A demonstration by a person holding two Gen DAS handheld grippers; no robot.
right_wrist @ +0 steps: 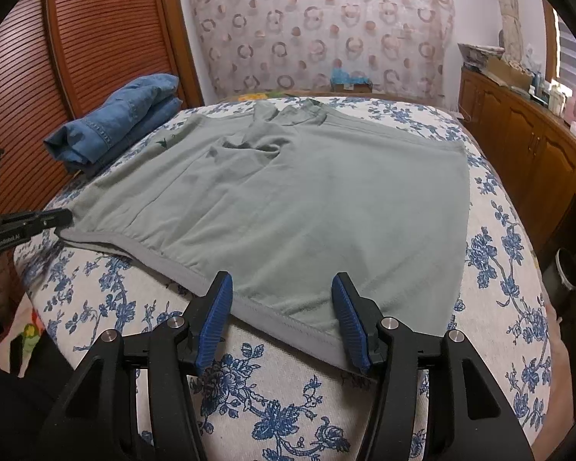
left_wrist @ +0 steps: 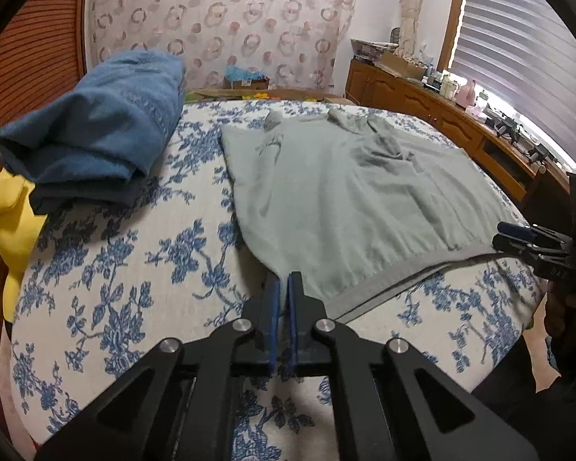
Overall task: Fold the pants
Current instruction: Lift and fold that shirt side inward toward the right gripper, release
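your left gripper (left_wrist: 284, 280) is pressed together at the near left corner of the grey-green pants (left_wrist: 349, 199), right where the waistband (left_wrist: 384, 272) ends. the blue pads (left_wrist: 274, 307) are nearly touching; cloth seems to be caught at the tips, but the left cam doesn't show that clearly, and from the right cam the tips (right_wrist: 63, 217) sit at that same corner w/ the fabric lifted a bit there.

your right gripper (right_wrist: 282, 288) is spread, jaws on either side of the waistband (right_wrist: 288, 322) near the pants' right corner, band running between them. pads (right_wrist: 215, 319) aren't squeezing the cloth. in the left cam it shows at the right edge (left_wrist: 499, 236), at the band's far end.

pants (right_wrist: 307, 207) lie mostly flat on the bed, over the blue floral bedspread (right_wrist: 268, 403), waistband toward you, legs running away. there's a wrinkled bunch abt mid-far.

to the left, beside the pants, a stack of folded blue denim (left_wrist: 96, 123) w/ a darker piece under it. a yellow plush thing (left_wrist: 11, 223) hangs at the bed's left edge.

beyond: circle-pattern curtain (left_wrist: 219, 19) behind the bed, slatted wood panel (right_wrist: 107, 38) at left, wooden cabinets (right_wrist: 526, 146) w/ clutter on top along the right, window blinds (left_wrist: 518, 50) above.
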